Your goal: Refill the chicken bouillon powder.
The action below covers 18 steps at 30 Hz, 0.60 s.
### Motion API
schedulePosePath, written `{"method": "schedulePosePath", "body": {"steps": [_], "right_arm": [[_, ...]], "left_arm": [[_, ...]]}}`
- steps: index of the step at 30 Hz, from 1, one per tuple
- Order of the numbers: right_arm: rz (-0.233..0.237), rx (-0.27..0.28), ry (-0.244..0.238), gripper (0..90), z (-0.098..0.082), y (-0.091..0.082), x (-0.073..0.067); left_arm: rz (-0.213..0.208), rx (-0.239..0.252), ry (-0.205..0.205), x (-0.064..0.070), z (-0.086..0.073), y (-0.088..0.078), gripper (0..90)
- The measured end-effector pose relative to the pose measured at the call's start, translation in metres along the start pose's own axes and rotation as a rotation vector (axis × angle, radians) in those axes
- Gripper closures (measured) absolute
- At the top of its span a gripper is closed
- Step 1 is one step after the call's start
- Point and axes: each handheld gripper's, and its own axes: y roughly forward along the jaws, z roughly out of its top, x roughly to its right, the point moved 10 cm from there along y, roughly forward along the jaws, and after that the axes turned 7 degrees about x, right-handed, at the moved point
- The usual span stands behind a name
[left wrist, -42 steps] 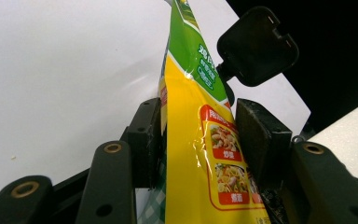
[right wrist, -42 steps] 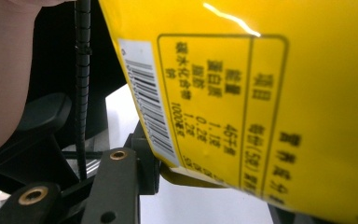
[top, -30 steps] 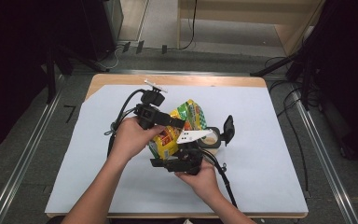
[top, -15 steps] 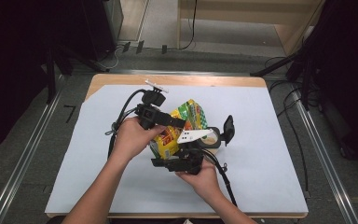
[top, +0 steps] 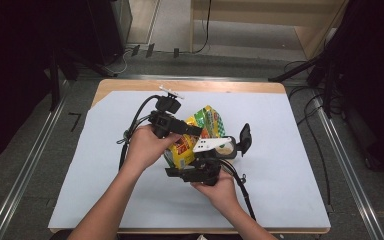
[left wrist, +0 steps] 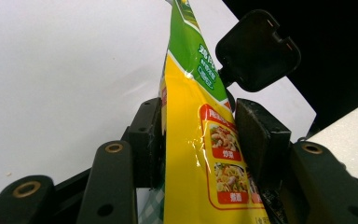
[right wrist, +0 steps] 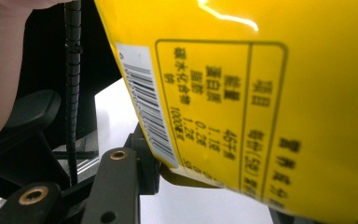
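Holding yellow-green seasoning pouch [top: 200, 135] above desk [top: 290, 150] centre | left tool [left wrist: 200, 135] clamped at 12 o'clock end | right tool [top: 200, 172] clamped at 6 o'clock, keeping pouch taut between both.

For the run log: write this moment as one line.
left gripper: shut on yellow pouch | right gripper: shut on pouch's other end | black clip: beside it

A white sheet [top: 290, 170] covers the wooden worktop [top: 220, 86]. Grey floor [top: 40, 165] surrounds it, with cables [top: 307, 95] at the right.
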Motion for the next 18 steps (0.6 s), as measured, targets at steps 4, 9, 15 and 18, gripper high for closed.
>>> {"method": "schedulePosePath", "body": {"steps": [4, 9, 15, 18], "right_arm": [[-0.001, 0.006, 0.002, 59.5, -0.0001, -0.0016, 0.0011], [0.002, 0.019, 0.005, 59.5, 0.0010, -0.0031, 0.0020], [0.000, 0.016, 0.016, 59.5, 0.0012, -0.0036, 0.0021], [0.002, 0.015, 0.017, 59.5, 0.0012, -0.0034, 0.0016]], "left_arm": [[-0.005, -0.002, 0.004, 0.0013, 0.0010, 0.0012, 54.1], [-0.006, 0.006, 0.007, 0.0025, 0.0029, 0.0022, 54.0], [-0.008, 0.006, 0.001, 0.0027, 0.0033, 0.0027, 54.1], [-0.007, 0.006, 0.002, 0.0026, 0.0031, 0.0020, 54.2]]}}
